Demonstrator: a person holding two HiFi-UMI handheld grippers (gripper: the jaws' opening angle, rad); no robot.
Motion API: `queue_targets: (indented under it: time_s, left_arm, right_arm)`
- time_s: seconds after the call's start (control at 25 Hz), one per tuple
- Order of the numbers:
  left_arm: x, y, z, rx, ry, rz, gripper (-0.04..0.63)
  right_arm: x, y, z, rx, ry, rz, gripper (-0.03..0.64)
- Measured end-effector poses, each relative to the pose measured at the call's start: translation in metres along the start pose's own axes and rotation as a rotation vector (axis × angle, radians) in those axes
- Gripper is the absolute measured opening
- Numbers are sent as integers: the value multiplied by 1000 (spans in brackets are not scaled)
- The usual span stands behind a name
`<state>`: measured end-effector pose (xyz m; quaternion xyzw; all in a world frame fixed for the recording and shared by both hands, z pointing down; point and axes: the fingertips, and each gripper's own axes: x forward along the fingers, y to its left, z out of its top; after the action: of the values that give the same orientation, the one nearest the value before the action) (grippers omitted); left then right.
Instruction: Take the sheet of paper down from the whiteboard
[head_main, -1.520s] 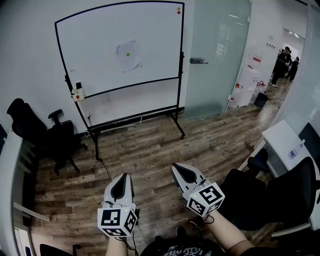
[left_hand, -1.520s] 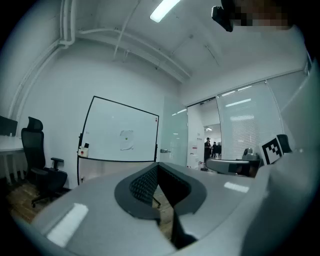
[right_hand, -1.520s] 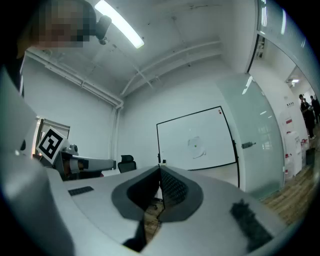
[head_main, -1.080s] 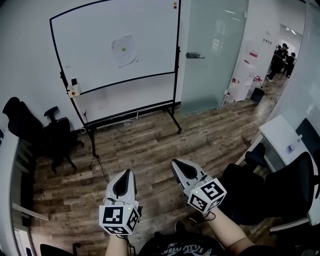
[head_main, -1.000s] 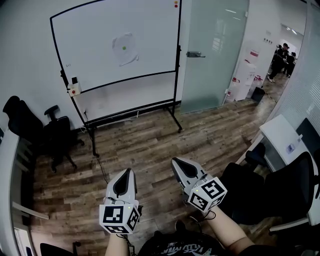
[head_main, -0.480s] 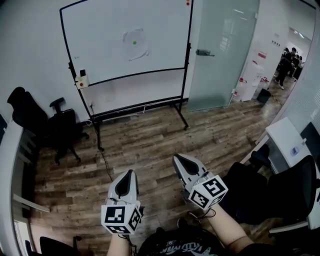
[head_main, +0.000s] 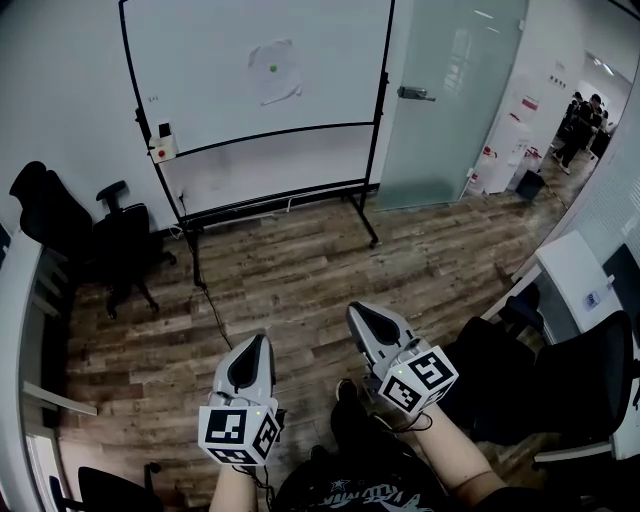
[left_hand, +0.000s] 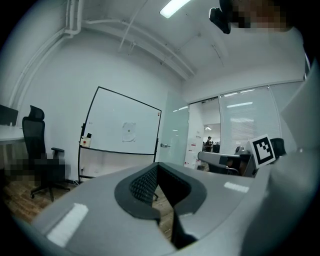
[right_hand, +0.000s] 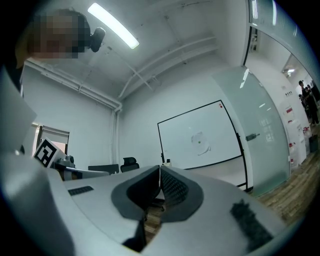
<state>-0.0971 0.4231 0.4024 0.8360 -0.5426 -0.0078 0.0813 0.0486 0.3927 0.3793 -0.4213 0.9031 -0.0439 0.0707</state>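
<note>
Closest in, the left gripper (head_main: 256, 344) and the right gripper (head_main: 354, 312) sit low in front of the person. Both point level toward the far wall, and each has its jaws pressed together with nothing between them. Past them lies a stretch of bare wooden floor (head_main: 300, 270), with a black office chair (head_main: 122, 250) off to the left.

Beyond the floor stands the whiteboard (head_main: 190, 80) on its wheeled frame, well apart from both grippers. The sheet of paper (head_main: 274, 72) hangs on its upper middle, pinned by a green dot (head_main: 272, 68) near the sheet's centre, probably a magnet.

The sheet should be very light, limp and easy to tear or crease. Its lower right corner seems to lift off the board, so that loose edge looks like the best place to pinch. Pulling before the pin is freed could rip it.

From here the paper is too small to show any print, and whether tape also holds it cannot be made out. The top of the whiteboard is cut off in the head view. To the right are a frosted glass door (head_main: 440, 100) and, farther off, blurred people (head_main: 582, 115).
</note>
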Motion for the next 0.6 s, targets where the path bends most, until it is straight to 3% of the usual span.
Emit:
queue_targets:
  time_s: [0.16,0.6]
  left_arm:
    - [15,8,3,15,-4,23,6]
    - [107,49,15,49,13,85,6]
  right_arm:
    - [23,-12,4,-30,-13,29,17]
    - [107,-91,3,40,-46,73,17]
